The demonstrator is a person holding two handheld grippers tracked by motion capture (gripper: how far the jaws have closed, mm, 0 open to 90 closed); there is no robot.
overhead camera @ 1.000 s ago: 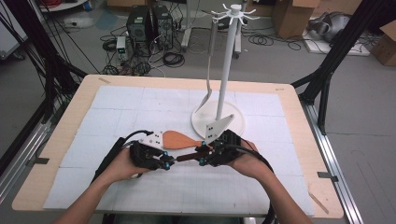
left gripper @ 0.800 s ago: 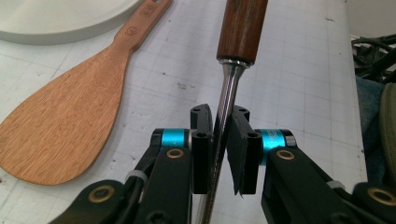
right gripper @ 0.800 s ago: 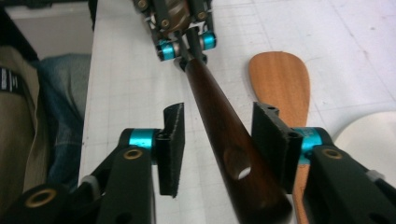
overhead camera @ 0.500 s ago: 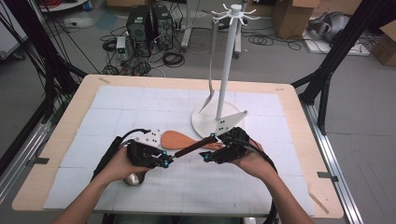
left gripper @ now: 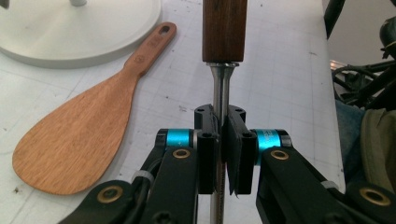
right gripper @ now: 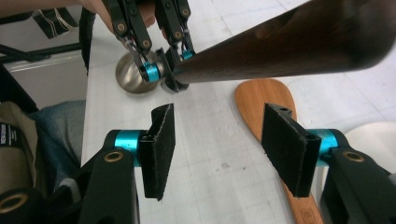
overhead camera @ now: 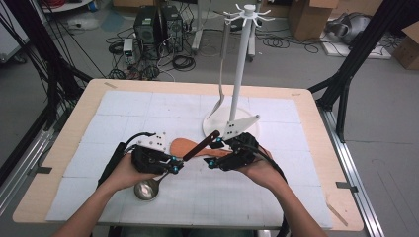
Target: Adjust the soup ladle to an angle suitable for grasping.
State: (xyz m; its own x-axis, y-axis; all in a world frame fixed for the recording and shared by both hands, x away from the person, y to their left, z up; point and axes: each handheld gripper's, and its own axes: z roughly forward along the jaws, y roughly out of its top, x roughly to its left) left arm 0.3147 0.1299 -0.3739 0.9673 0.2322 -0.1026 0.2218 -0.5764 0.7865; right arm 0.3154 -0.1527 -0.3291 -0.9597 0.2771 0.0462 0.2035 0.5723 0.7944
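Near the table's front edge, left gripper (left gripper: 219, 154) is clamped on the ladle's (overhead camera: 148, 188) steel shaft, bowl low by the left hand, dark wood handle angled up toward the right gripper (right gripper: 217, 149). Right gripper's jaws have just opened; they stand apart, nothing between them, handle above them, wooden spatula (left gripper: 84, 130) flat on the mat beside.

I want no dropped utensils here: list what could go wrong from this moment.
1. The left gripper is shut on the ladle's thin metal stem, and the right gripper, whose jaws have just been opening, has nothing between them; the heavy wooden handle could pivot or slip.
2. The ladle's bowl sits low near the table and may knock against it.
3. The wooden rice paddle lies just under the handle, so a swing could push it.
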